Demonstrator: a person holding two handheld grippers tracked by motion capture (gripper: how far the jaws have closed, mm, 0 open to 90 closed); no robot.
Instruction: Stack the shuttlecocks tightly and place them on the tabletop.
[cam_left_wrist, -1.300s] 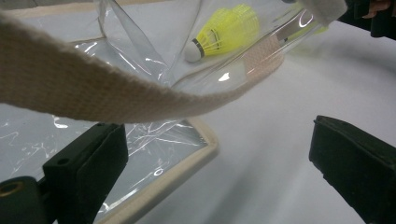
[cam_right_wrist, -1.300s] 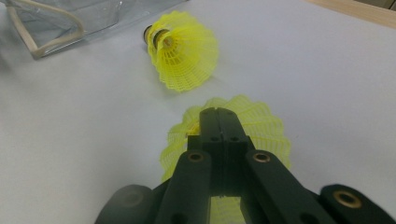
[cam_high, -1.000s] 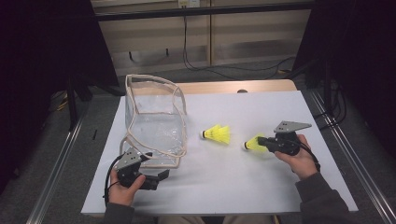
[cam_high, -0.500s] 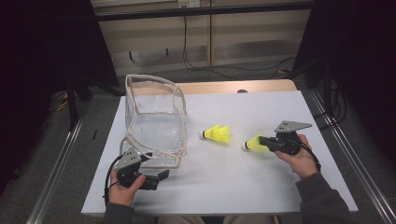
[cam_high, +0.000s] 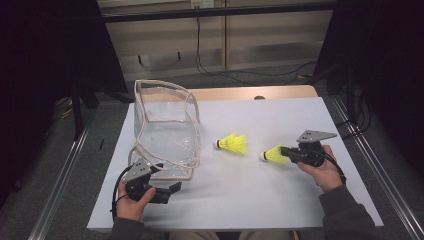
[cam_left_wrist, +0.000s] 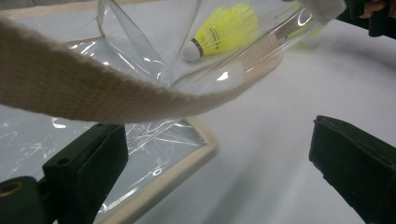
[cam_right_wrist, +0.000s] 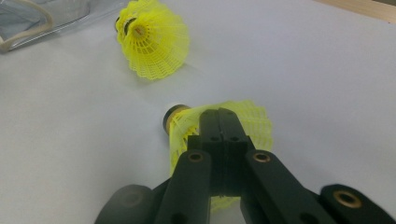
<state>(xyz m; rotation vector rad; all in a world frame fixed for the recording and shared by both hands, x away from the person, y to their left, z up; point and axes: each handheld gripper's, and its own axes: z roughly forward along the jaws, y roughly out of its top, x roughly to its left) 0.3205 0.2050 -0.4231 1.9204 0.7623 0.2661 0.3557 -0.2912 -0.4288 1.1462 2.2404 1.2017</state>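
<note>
A yellow shuttlecock (cam_high: 271, 154) (cam_right_wrist: 256, 119) is pinched by its skirt in my right gripper (cam_high: 284, 151) (cam_right_wrist: 218, 116), held low over the white table at the right, cork tip pointing left. A second yellow shuttlecock (cam_high: 233, 144) (cam_right_wrist: 154, 43) lies loose on the table just beyond it. A clear plastic bag with beige trim (cam_high: 165, 130) (cam_left_wrist: 93, 91) stands at the left. My left gripper (cam_high: 174, 189) (cam_left_wrist: 219, 140) sits open at the bag's near corner, with the bag's bottom trim (cam_left_wrist: 187, 161) lying between the jaws, unpressed. Through the plastic the loose shuttlecock (cam_left_wrist: 224, 30) shows.
The white table surface (cam_high: 280, 200) stretches between the two hands. A wooden strip (cam_high: 250, 93) runs along the far edge. Metal rails (cam_high: 375, 170) flank the table on both sides. Cables hang behind the table's far edge.
</note>
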